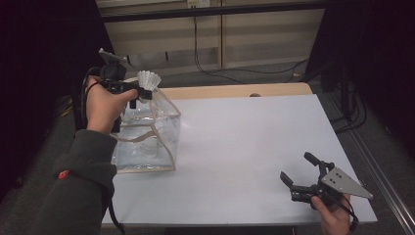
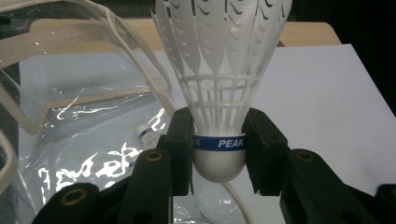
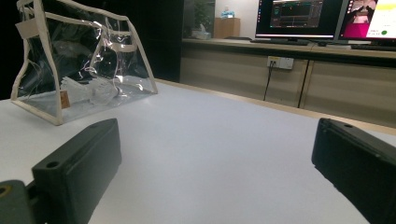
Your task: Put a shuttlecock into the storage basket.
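The left hand-held gripper clasps a white shuttlecock by its cork above the clear bag at nine o'clock on the bench, apparently ready to lower and release it inside, while the right hand-held gripper rests agape at five o'clock.

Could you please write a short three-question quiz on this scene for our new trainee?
1. True or false: the left hand-held gripper clamps the shuttlecock by its feathers.
2. What lies inside the clear bag? A) a ball B) more shuttlecocks C) a cup
3. How do the right hand-held gripper jaws stand?

Key: 1. False, by the cork base. 2. B. 3. Open, holding nothing, low over the white table.
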Motion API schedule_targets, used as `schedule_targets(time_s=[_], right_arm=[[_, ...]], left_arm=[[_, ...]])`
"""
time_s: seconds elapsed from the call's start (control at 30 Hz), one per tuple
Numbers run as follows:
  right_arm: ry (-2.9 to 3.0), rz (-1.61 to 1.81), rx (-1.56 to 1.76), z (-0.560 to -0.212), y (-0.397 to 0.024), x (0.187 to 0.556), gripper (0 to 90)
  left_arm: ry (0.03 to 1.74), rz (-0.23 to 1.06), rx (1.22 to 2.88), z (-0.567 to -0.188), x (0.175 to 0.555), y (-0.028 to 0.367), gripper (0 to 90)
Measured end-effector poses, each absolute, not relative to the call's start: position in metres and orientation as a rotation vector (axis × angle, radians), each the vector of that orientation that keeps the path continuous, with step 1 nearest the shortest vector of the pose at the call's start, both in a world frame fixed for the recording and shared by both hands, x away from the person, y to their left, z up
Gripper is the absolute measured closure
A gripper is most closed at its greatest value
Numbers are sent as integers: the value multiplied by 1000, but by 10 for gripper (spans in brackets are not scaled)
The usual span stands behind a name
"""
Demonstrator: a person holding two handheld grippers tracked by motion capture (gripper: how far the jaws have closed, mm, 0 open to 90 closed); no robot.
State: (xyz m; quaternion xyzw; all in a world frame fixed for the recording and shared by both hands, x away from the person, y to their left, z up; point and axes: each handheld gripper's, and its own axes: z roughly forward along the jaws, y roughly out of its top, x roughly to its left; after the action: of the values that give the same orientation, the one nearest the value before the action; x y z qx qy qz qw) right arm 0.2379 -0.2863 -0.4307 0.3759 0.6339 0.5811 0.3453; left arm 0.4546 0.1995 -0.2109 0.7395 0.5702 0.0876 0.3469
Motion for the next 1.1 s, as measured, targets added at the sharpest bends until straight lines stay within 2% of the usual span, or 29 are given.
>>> schedule_targets(time_s=[1.1], right_arm=[[1646,1507,974,-431,-287,238,16]], left_arm=[[1538,282,1858,-221,461,219,654]])
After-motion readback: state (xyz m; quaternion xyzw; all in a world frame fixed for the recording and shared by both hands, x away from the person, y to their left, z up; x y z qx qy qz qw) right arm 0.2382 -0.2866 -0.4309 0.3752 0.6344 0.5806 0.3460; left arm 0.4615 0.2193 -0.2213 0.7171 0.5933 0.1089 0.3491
